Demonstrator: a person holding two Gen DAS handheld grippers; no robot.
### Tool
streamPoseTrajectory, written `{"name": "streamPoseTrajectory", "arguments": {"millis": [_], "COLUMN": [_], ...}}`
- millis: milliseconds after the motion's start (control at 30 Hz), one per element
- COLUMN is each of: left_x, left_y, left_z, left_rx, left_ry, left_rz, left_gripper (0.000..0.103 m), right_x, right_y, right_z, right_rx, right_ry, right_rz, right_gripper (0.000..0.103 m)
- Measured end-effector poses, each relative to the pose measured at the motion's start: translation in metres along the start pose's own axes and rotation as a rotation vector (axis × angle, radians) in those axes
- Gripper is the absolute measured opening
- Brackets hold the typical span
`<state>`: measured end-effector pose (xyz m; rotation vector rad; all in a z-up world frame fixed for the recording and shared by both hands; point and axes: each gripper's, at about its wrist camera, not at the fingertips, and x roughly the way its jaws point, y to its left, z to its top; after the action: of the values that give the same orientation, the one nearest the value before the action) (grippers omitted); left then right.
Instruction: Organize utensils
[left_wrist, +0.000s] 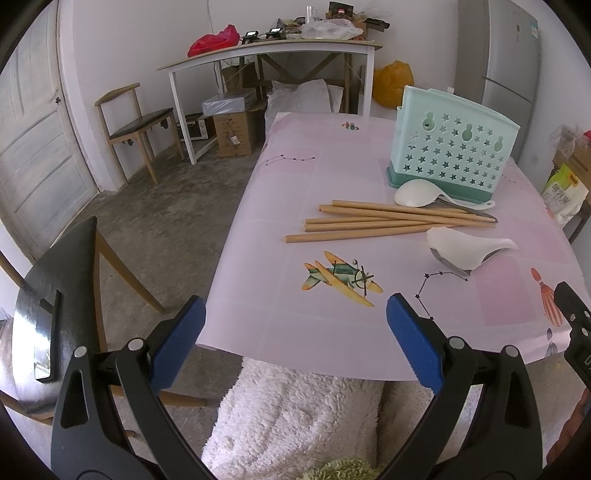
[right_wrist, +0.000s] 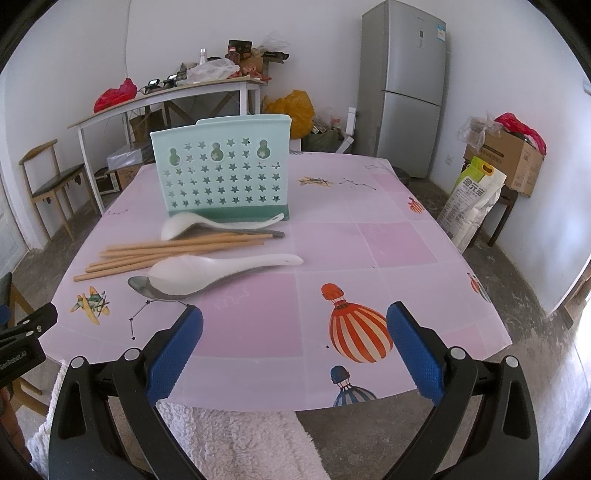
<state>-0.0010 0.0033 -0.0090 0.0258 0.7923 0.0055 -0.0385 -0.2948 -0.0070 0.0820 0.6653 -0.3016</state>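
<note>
A mint-green utensil holder (right_wrist: 221, 177) with star holes stands upright on the pink tablecloth (right_wrist: 369, 236); it also shows in the left wrist view (left_wrist: 450, 144). In front of it lie several wooden chopsticks (right_wrist: 166, 251) (left_wrist: 388, 219), a white spoon (right_wrist: 218, 223) (left_wrist: 417, 194) by the holder's base, and a second white spoon (right_wrist: 221, 269) (left_wrist: 465, 249) resting on a metal spoon (right_wrist: 159, 290) (left_wrist: 448, 264). My left gripper (left_wrist: 295, 339) is open and empty at the table's near edge. My right gripper (right_wrist: 295, 347) is open and empty over the near edge too.
A wooden chair (left_wrist: 59, 295) stands left of the table. A white fluffy cover (left_wrist: 295, 413) lies below the near edge. A cluttered side table (right_wrist: 166, 99), a fridge (right_wrist: 406, 85), boxes (right_wrist: 506, 155) and a rice bag (right_wrist: 472, 199) stand around the room.
</note>
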Motion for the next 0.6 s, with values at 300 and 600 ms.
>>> {"name": "streamPoseTrajectory", "arguments": {"millis": [300, 600], "left_x": [0.0002, -0.0016], "left_y": [-0.0004, 0.0005], "left_z": [0.0025, 0.0026], "left_rx": [0.007, 0.018], "left_ry": [0.001, 0.004], "left_rz": [0.014, 0.022], "left_gripper": [0.094, 0.094], "right_x": [-0.0019, -0.0026], "right_y": [0.001, -0.0013], "right_z": [0.0025, 0.0027], "right_rx": [-0.001, -0.001], "right_ry": [-0.001, -0.001], "right_rz": [0.001, 0.0], "right_gripper": [0.097, 0.097]}}
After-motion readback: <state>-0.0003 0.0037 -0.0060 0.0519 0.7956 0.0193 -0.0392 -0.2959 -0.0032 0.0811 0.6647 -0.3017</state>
